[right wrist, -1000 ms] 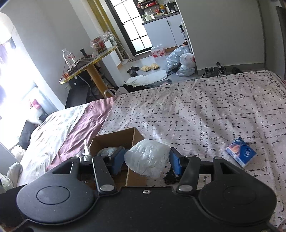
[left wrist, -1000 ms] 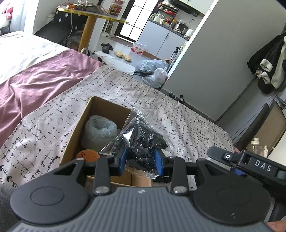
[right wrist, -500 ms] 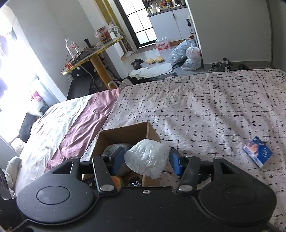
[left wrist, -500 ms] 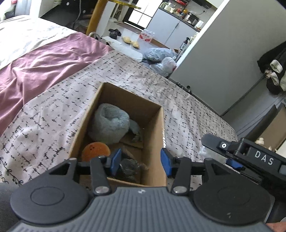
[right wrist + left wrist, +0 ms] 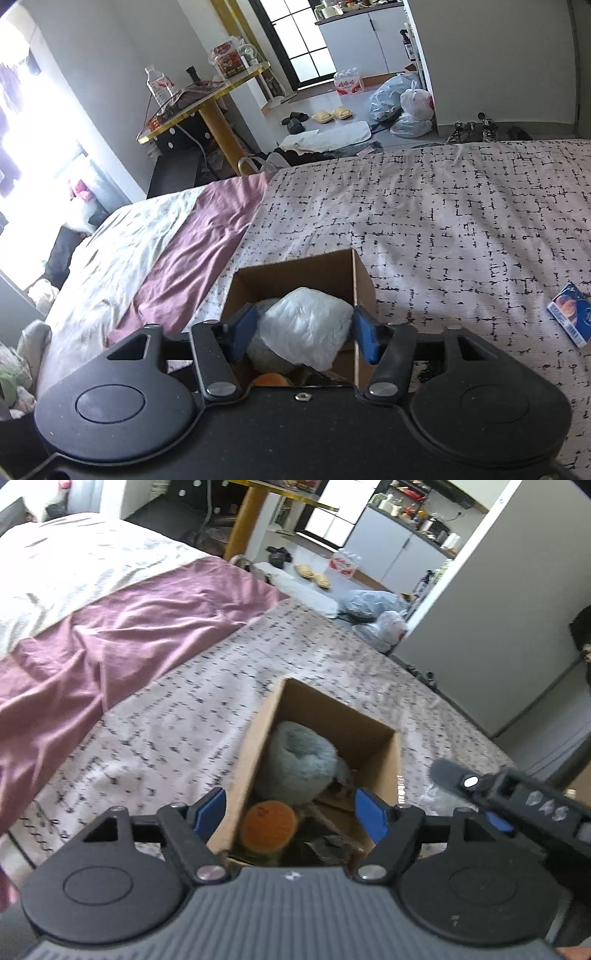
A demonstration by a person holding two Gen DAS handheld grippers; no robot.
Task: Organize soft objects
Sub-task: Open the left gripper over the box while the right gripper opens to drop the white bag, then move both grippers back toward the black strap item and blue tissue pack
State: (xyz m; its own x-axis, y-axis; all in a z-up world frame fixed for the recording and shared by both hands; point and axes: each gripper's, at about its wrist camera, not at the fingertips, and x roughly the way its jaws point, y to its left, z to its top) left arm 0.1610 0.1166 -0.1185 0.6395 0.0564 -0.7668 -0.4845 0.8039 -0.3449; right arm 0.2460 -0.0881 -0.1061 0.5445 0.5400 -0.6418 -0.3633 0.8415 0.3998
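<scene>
An open cardboard box (image 5: 384, 764) stands on the patterned bedspread; it also shows in the right wrist view (image 5: 364, 280). Inside lie a fluffy grey-blue roll (image 5: 297, 762), an orange ball (image 5: 269, 827) and a dark silvery plastic bag (image 5: 325, 847). My left gripper (image 5: 291, 814) is open and empty just above the box's near end. My right gripper (image 5: 303, 332) is shut on a white crumpled plastic bag (image 5: 304, 326) and holds it over the box. The right gripper's body (image 5: 517, 801) shows at the right of the left wrist view.
A small blue packet (image 5: 570, 314) lies on the bedspread to the right of the box. A purple sheet (image 5: 110, 642) covers the bed to the left. Beyond the bed are a round yellow table (image 5: 207, 99), bags and slippers on the floor.
My left gripper let the dark silvery bag drop into the box, opened wide and shifted left. My right gripper carried the white bag from beside the box to above it.
</scene>
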